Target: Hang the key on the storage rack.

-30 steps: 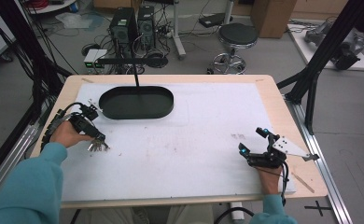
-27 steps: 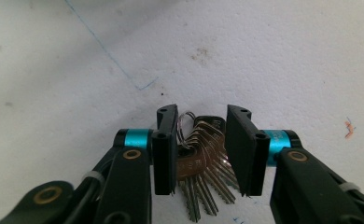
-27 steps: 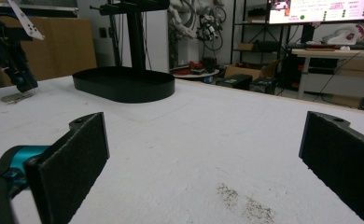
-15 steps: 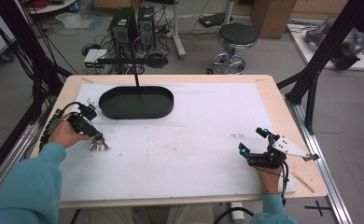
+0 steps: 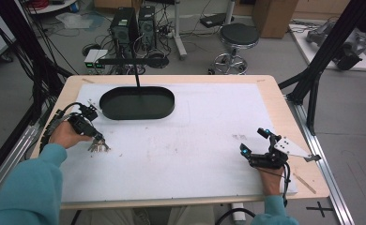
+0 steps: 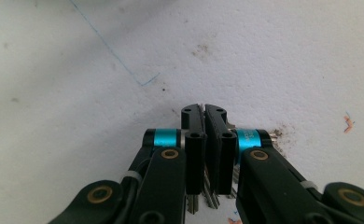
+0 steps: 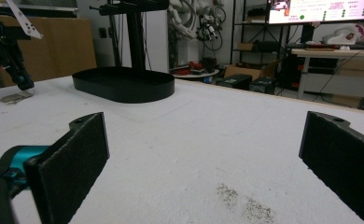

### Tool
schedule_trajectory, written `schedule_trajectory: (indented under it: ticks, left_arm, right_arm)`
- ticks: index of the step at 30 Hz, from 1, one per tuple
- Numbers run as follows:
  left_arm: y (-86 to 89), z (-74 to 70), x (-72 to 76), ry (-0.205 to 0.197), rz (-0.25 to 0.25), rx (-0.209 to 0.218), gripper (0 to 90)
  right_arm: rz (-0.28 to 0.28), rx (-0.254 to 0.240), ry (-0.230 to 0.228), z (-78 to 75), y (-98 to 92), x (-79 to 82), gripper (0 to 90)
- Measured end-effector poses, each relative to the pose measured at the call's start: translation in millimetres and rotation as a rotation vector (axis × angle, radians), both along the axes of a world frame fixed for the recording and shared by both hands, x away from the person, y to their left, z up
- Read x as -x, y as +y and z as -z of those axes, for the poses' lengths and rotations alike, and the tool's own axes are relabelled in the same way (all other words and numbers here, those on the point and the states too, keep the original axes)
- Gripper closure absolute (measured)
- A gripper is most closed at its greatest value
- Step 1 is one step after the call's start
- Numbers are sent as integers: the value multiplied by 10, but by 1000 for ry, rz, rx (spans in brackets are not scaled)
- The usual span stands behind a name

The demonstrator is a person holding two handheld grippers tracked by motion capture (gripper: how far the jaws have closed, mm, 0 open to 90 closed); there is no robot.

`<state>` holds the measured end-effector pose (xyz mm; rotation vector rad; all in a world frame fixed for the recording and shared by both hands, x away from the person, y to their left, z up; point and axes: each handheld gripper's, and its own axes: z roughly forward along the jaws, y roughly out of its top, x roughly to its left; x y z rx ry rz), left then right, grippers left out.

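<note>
The left tool (image 5: 93, 137) has just clamped its jaws together, while the right tool (image 5: 255, 142) rests with jaws wide apart.

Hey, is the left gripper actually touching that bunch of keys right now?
Touching. In the left gripper view the left gripper has its jaws closed on the keys, metal blades showing between and below them.

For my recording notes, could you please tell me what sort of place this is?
Probably a robotics lab or workshop: desktop computer towers stand on the floor amid loose cables, a monitor glows above a cluttered bench, and the work table has black camera-rig struts at its corners.
</note>
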<state>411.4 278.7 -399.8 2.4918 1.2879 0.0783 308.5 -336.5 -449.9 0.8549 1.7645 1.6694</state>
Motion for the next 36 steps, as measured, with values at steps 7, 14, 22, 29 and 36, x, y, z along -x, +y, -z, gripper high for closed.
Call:
schedule_trajectory:
  ticks: [7,14,22,29,36]
  left_arm:
    - [-18,7,4,2,7,-3,876]
    - [-23,2,19,-5,16,-9,882]
    - [-9,-48,44,-46,61,11,884]
    - [35,-342,50,-157,90,93,885]
    - [36,-768,19,-301,113,205,885]
  right_arm:
    - [0,0,0,0,0,0,6]
    - [0,0,0,0,0,0,6]
    - [1,1,0,0,-1,0,6]
    - [1,0,1,0,-1,1,6]
    - [3,-2,4,-1,0,2,6]
